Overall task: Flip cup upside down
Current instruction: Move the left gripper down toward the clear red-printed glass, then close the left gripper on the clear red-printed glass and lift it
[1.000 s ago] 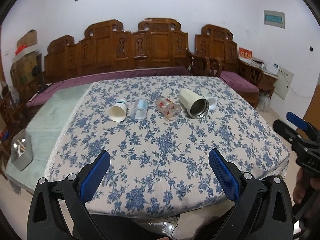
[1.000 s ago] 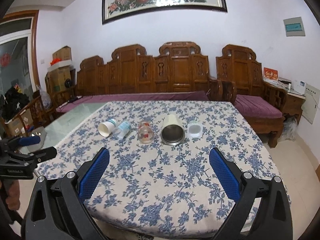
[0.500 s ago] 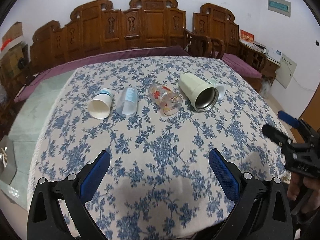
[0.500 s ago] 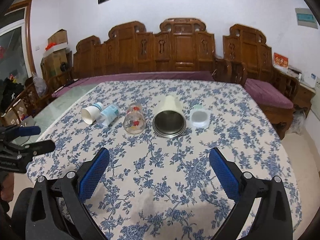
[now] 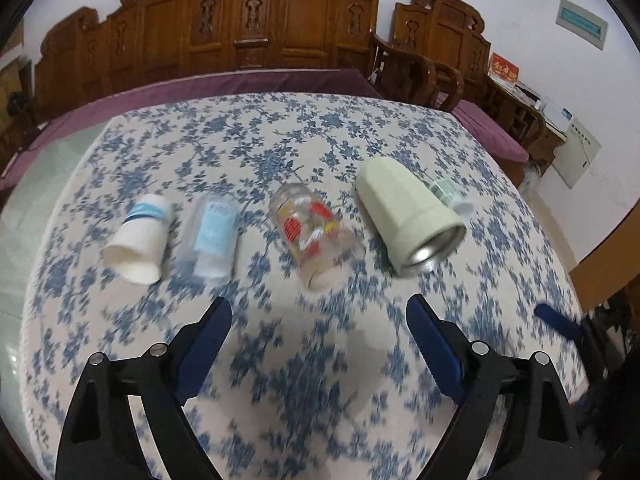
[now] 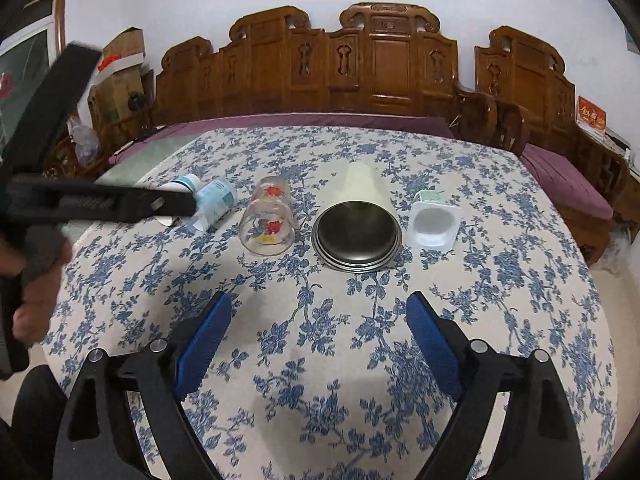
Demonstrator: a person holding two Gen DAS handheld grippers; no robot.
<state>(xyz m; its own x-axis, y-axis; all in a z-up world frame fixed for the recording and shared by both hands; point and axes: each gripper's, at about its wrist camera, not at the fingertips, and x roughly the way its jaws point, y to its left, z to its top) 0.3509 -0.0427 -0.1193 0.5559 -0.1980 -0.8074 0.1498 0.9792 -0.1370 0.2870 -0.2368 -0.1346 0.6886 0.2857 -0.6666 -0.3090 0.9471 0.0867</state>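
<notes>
No text legible anywhere. Red placard [image 6: 592,118] by the wall carries gold characters — too small to read. Clear plastic cup [image 5: 214,232] has a light-blue label, print blurred. Wall panel [image 5: 580,24] — markings indistinct.

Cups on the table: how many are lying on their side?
5, in one row from left to right: paper cup, clear plastic cup, painted glass, cream metal cup, small white cup. None looks hidden.

right gripper [image 6: 319,320] jaws apart, empty | five cups on sides | paper cup [image 6: 185,182] perhaps half-hidden
</notes>
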